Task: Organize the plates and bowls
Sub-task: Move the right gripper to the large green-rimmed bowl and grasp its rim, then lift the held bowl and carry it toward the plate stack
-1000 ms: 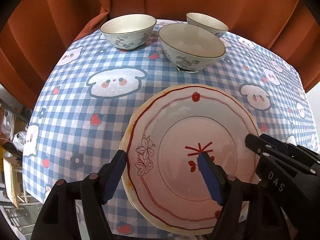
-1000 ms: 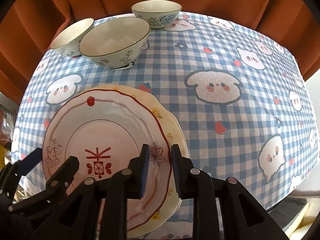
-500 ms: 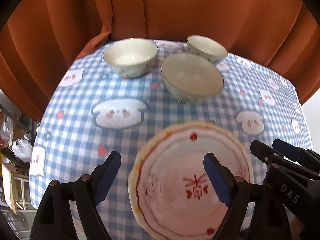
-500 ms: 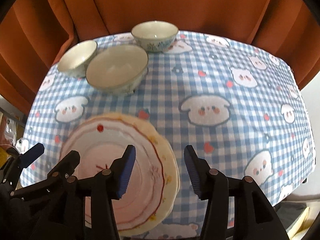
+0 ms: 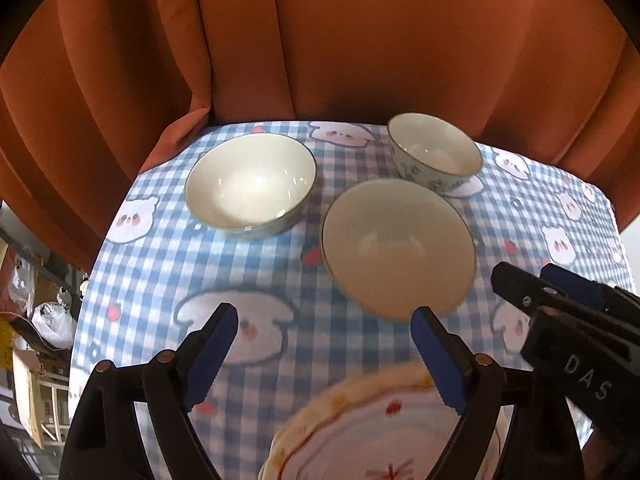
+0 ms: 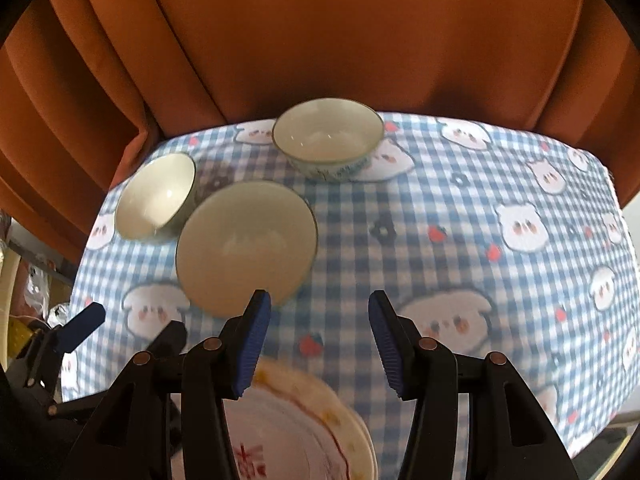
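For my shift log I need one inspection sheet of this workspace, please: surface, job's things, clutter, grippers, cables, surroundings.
Surface: table with blue checked tablecloth printed with bears and strawberries.
Job's things: three empty bowls standing apart: near bowl, left bowl, far bowl. Red-patterned plate lies on a yellow-rimmed plate at the near edge.
Clutter: nothing seen on the cloth.
Grippers: left gripper and right gripper both have jaws open, hold nothing, above the plates.
Cables: nothing seen.
Surroundings: orange curtain behind the table; bags and boxes on the floor at the left.
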{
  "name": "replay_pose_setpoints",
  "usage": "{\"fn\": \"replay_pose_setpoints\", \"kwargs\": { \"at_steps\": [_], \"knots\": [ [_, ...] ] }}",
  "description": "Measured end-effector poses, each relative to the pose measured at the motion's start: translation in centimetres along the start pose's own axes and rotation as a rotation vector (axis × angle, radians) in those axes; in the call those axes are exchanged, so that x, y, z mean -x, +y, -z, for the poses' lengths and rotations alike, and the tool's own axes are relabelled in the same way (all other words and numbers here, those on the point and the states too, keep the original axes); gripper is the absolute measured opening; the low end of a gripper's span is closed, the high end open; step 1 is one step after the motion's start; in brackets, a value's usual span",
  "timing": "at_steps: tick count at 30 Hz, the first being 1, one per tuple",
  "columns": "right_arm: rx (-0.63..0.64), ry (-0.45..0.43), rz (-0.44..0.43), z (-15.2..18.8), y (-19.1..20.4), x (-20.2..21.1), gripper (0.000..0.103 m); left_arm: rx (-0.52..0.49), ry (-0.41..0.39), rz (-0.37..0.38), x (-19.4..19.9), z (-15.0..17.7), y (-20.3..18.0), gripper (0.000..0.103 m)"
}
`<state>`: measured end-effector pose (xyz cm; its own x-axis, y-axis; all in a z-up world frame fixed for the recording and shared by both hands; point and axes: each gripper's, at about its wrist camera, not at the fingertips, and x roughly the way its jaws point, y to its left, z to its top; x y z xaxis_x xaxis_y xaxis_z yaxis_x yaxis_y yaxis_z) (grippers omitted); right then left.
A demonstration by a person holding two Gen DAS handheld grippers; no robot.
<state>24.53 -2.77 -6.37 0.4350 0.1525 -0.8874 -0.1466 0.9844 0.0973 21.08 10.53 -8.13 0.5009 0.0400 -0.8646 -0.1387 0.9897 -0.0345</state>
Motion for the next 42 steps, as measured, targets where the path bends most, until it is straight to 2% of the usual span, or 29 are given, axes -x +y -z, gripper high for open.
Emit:
{"fn": "replay_pose_setpoints", "kwargs": {
  "at_steps": [13, 15, 17, 19, 20, 22, 31, 42],
  "knots": [
    [-0.004, 0.048, -0.033, -3.7, -0.3, -6.7, 0.054, 0.055, 0.07, -0.012, -6.7, -3.1, -0.6, 0.07],
    [-0.002, 0.054, -0.038, -4.0, -0.2, -7.6, 0.046, 0.05, 0.078, -0.009, -7.4, -3.3, -0.7, 0.066],
    [0.004, 0.066, -0.045, -4.3, -0.1, -8.5, 0.041, 0.05, 0.09, -0.005, -8.2, -3.5, -0.8, 0.049],
    [0.011, 0.08, -0.051, -4.5, 0.0, -9.3, 0.031, 0.059, 0.107, -0.001, -8.9, -3.6, -0.7, 0.039],
    [0.015, 0.086, -0.052, -4.5, 0.0, -9.6, 0.022, 0.063, 0.114, 0.001, -9.2, -3.6, -0.7, 0.035],
    [0.019, 0.093, -0.056, -4.5, 0.2, -10.0, 0.018, 0.063, 0.121, 0.006, -9.5, -3.7, -0.8, 0.028],
    [0.027, 0.104, -0.035, -4.5, 0.3, -9.6, 0.018, 0.026, 0.114, 0.004, -9.2, -4.1, -1.3, 0.026],
    [-0.007, 0.031, 0.018, -3.0, -1.1, -4.0, 0.018, -0.043, 0.032, 0.067, -3.4, -2.5, -3.4, 0.026]
  ]
}}
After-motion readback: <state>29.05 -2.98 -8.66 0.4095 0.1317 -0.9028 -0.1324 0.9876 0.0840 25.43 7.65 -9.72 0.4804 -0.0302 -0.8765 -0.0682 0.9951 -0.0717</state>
